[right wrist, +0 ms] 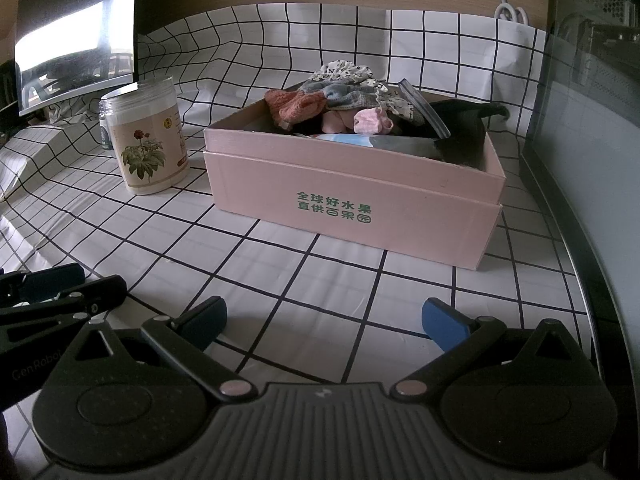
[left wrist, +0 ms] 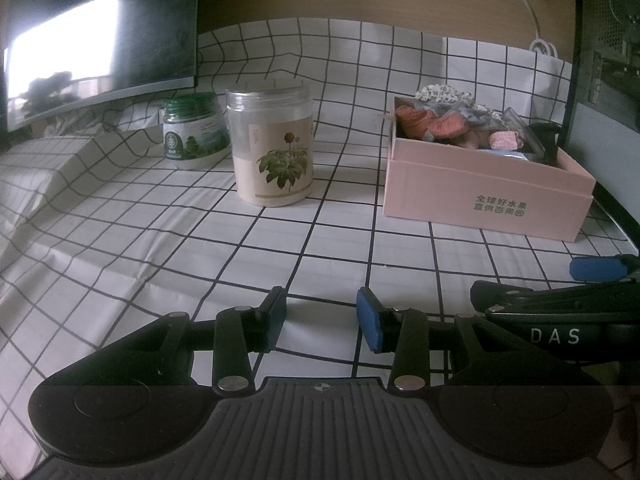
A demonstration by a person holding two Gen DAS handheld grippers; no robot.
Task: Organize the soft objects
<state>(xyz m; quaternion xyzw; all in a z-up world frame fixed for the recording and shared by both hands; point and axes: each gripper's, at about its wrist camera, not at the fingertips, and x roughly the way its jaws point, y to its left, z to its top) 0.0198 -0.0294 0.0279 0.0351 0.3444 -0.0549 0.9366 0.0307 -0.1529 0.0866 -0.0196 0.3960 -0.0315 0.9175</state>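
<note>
A pink cardboard box (right wrist: 352,204) stands on the checked tablecloth and holds a pile of soft things: orange knitted socks (right wrist: 298,106), a pink sock (right wrist: 370,120), patterned cloth (right wrist: 352,74) and a black item (right wrist: 464,120). The box also shows at the right of the left wrist view (left wrist: 480,196). My left gripper (left wrist: 322,320) is open and empty, low over the cloth, well in front of the box. My right gripper (right wrist: 324,322) is open wide and empty, in front of the box. The right gripper's fingers (left wrist: 596,268) show at the right edge of the left wrist view.
A clear jar with a flower label (left wrist: 272,148) and a green-lidded jar (left wrist: 194,132) stand left of the box. A monitor (left wrist: 100,48) stands at the back left. A dark computer case (right wrist: 592,100) is at the right. A white cable (left wrist: 524,4) hangs at the back.
</note>
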